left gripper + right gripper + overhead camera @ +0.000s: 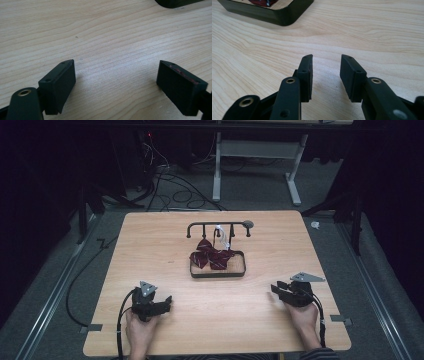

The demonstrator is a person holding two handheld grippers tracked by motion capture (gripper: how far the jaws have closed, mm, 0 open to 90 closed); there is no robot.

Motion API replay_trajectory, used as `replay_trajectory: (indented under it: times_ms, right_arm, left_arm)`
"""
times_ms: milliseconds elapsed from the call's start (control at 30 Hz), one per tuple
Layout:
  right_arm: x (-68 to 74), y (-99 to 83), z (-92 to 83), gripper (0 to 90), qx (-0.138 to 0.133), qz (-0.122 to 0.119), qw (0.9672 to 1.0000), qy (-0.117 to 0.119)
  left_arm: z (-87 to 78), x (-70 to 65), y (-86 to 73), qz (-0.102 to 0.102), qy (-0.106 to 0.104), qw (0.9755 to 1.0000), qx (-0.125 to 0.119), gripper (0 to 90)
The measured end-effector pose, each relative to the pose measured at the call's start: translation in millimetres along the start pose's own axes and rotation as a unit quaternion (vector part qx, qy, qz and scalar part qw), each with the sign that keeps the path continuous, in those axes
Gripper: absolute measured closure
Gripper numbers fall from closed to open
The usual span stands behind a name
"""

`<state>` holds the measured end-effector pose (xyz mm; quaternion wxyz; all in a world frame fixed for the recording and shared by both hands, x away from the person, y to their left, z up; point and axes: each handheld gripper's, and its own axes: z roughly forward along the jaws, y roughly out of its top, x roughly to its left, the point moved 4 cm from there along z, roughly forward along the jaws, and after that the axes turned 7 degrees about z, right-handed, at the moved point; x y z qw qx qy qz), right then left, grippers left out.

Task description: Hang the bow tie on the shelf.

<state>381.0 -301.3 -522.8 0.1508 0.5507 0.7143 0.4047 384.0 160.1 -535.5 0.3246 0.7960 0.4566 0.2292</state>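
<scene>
Bow ties (211, 256), dark red with pale stripes, lie heaped in the black tray (218, 274) ahead of both our grippers and between them, well apart from each. From the high view we see the pile fill the tray's left and middle part, with bare wood at its right end. A black rack (220, 226) with short pegs stands just behind the tray, and something pale hangs from it over the pile; we think it is a clear strap or clip, though it is too small to tell. Our left gripper (167, 302) rests low over the table (150, 240) on its near left side, our right gripper (275, 289) on the near right.

In the left gripper view, we see its jaws spread wide with only bare wood between the pads (58, 85). A dark tray corner (175, 2) sits far ahead and to the right.

In the right gripper view, we see the jaws parted about halfway, nothing between them, hovering just above the wood. The tray's rounded corner (284, 17) lies ahead and to the left, with a strip of red cloth (262, 2) showing inside.
</scene>
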Motion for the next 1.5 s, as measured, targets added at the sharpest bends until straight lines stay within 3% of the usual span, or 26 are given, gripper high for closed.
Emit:
replay_trajectory:
  times_ms: [233, 500, 700, 800, 933, 1500]
  right_arm:
    - [-0.4, -2.7, 1.2, 63.1, 0.002, -0.002, 0.9999, -0.012]
    - [2.9, -4.0, 4.0, 58.2, 0.020, -0.021, 0.9991, -0.031]
    - [10.0, -5.6, 6.2, 47.2, 0.026, -0.063, 0.9964, -0.050]
    - [8.1, -5.3, 6.4, 42.6, 0.027, -0.051, 0.9969, -0.054]
    - [8.3, -5.4, 6.6, 41.0, 0.027, -0.053, 0.9966, -0.057]
    - [8.3, -5.5, 6.4, 40.2, 0.029, -0.053, 0.9966, -0.056]
  left_arm:
    - [0.0, -0.1, 0.0, 0.000, 0.000, 1.0000, 0.000, 16.1]
    - [0.1, 0.1, -0.2, 0.000, 0.000, 1.0000, 0.000, 16.1]
    - [0.1, 0.2, -0.2, -0.001, 0.000, 1.0000, 0.000, 16.1]
    - [0.2, 0.2, -0.3, -0.001, 0.001, 1.0000, -0.001, 16.1]
    - [0.3, 0.2, -0.3, -0.001, 0.001, 1.0000, -0.001, 16.1]
    - [0.1, -0.1, -0.1, -0.001, 0.000, 1.0000, -0.001, 16.1]
